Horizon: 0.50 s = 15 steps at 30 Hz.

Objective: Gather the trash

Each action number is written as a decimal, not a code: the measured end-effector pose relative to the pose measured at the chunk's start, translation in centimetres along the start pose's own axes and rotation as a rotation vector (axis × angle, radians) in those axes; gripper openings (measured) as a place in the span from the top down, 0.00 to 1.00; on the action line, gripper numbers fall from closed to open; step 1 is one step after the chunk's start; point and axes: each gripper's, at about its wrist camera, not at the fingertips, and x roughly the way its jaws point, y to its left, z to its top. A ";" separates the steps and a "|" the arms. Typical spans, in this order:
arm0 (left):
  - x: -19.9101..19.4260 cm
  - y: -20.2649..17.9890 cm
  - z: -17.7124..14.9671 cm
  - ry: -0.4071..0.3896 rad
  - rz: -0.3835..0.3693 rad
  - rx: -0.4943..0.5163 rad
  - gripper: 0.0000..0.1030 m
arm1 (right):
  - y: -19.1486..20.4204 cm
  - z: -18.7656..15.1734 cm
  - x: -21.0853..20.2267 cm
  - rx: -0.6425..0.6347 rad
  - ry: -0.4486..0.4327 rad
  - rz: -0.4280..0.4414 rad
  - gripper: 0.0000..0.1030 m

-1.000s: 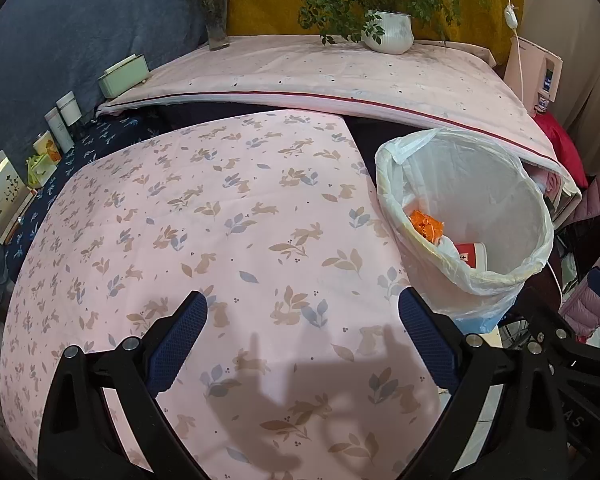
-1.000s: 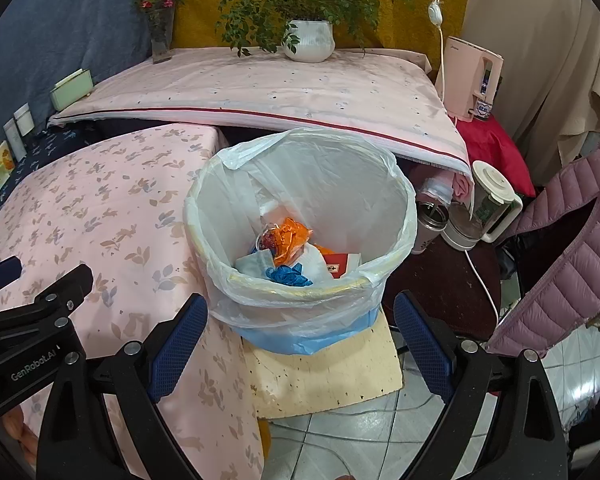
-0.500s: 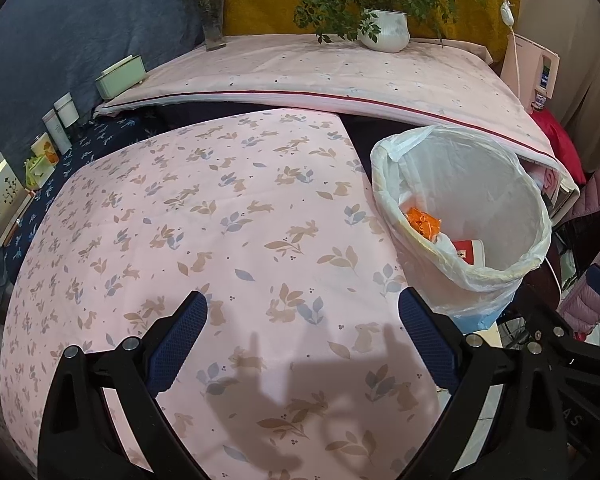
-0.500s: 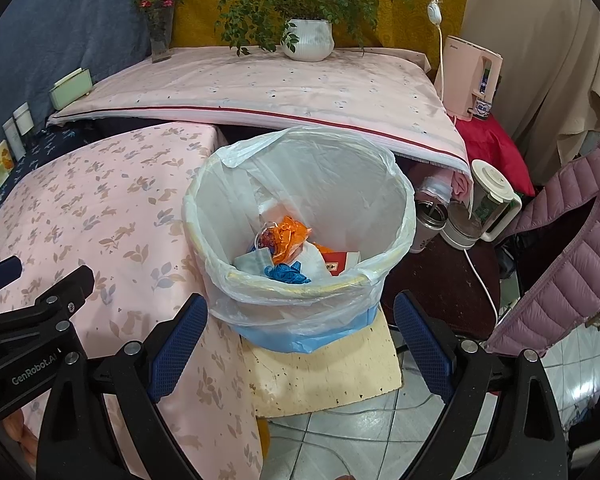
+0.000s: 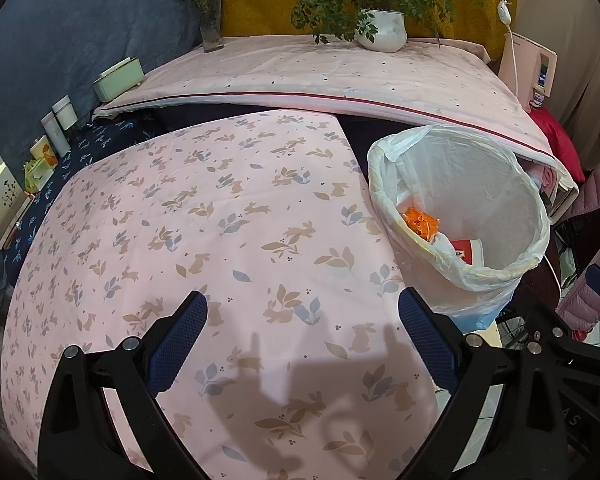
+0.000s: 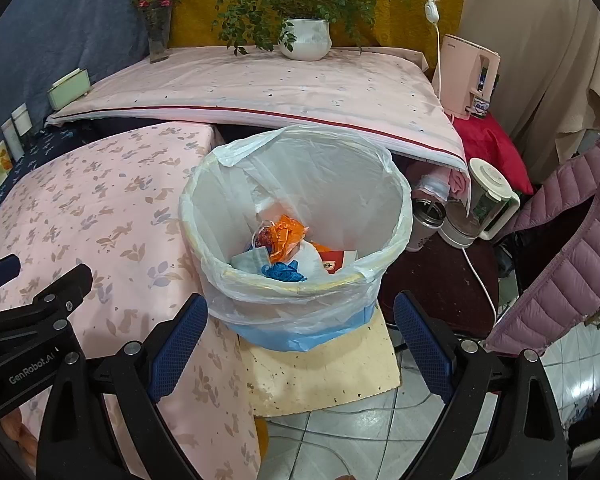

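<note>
Showing blue glove (image 6: 284,272) only rightward.

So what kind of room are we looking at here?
Probably a lived-in home room, set up for tidying: tables draped in pink floral cloth, a white-bag-lined waste bin holding rubbish, and a white electric kettle with a pink puffer jacket nearby.
</note>
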 end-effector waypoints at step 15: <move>0.3 -0.4 0.1 0.014 -0.032 0.019 0.11 | -0.8 -0.1 -0.2 0.006 0.002 -0.013 0.12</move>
